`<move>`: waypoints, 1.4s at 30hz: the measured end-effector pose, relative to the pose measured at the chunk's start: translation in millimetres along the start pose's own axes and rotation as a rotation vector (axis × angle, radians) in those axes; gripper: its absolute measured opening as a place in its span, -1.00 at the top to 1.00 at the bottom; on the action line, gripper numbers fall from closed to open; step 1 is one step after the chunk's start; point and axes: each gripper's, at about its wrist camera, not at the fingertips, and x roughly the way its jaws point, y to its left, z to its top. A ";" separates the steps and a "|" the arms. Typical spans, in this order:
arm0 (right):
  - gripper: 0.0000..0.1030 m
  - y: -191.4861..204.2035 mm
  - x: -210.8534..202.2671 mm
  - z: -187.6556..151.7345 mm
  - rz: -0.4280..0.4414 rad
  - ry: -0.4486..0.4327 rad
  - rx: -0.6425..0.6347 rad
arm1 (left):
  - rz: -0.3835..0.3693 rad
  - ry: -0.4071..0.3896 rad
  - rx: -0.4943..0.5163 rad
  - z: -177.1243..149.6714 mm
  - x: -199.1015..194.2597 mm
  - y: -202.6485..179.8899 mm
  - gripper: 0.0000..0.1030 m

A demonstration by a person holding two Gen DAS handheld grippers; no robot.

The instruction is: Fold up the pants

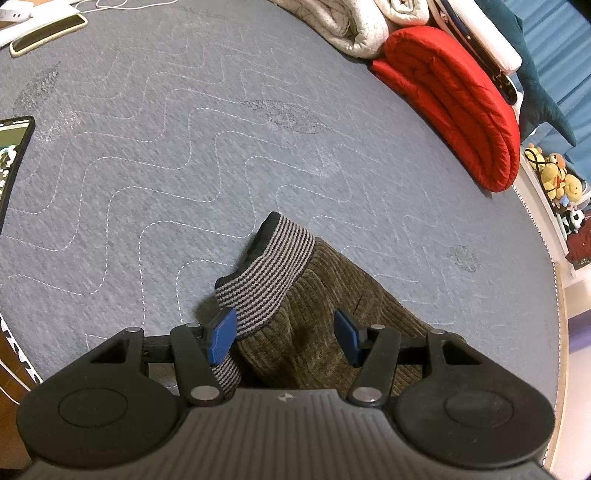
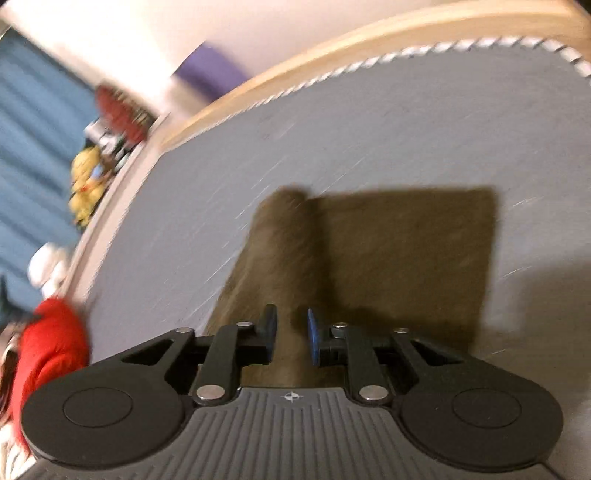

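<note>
Olive-brown corduroy pants (image 1: 332,314) with a grey-and-black striped waistband (image 1: 266,266) lie on the grey quilted bed (image 1: 184,166). My left gripper (image 1: 284,336) hovers just over the waistband. Its blue pads stand wide apart, one at the waistband's edge and one over the corduroy, pressing on nothing. The right wrist view is blurred. There the pants (image 2: 406,251) lie flat as a brown rectangle with a raised fold along their left side. My right gripper (image 2: 291,332) sits over that fold with a narrow gap between its pads. Brown cloth shows in the gap, and the pads do not visibly press on it.
A rolled red quilt (image 1: 454,103) and pale blankets (image 1: 351,26) lie at the far side of the bed. A tablet (image 1: 14,162) and a phone (image 1: 48,33) lie at the left. Plush toys (image 1: 557,181) sit on a shelf past the bed's right edge (image 1: 546,236).
</note>
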 end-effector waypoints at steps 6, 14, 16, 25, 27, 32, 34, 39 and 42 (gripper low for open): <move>0.42 -11.8 14.5 -5.8 -0.135 0.072 -0.068 | 0.002 0.003 0.012 -2.3 1.8 -5.0 -0.28; 0.23 22.4 44.3 -14.5 0.180 0.161 -0.220 | 0.000 0.013 0.000 -0.6 4.3 -0.2 -0.28; -0.19 20.2 47.0 -12.5 0.244 0.179 -0.177 | -0.003 0.015 -0.001 -0.3 4.5 0.2 -0.28; -0.38 20.8 52.9 -24.4 0.165 0.221 -0.164 | -0.011 0.017 0.005 0.5 3.4 0.7 -0.30; -0.32 20.7 51.5 -24.9 0.163 0.216 -0.149 | -0.017 0.020 0.001 0.5 2.8 1.4 -0.30; -0.29 43.5 13.8 -10.9 0.530 0.138 -0.180 | -0.025 0.020 -0.002 1.3 2.1 2.4 -0.31; -0.24 53.3 -1.5 -11.0 0.662 0.117 -0.262 | -0.025 0.021 0.000 0.7 1.8 1.1 -0.32; -0.17 17.1 15.7 -2.8 0.358 0.087 -0.063 | -0.033 0.026 0.005 -0.4 1.3 0.1 -0.36; 0.01 -0.8 30.9 -10.2 0.136 0.155 -0.079 | -0.033 0.025 0.000 0.5 0.7 1.0 -0.36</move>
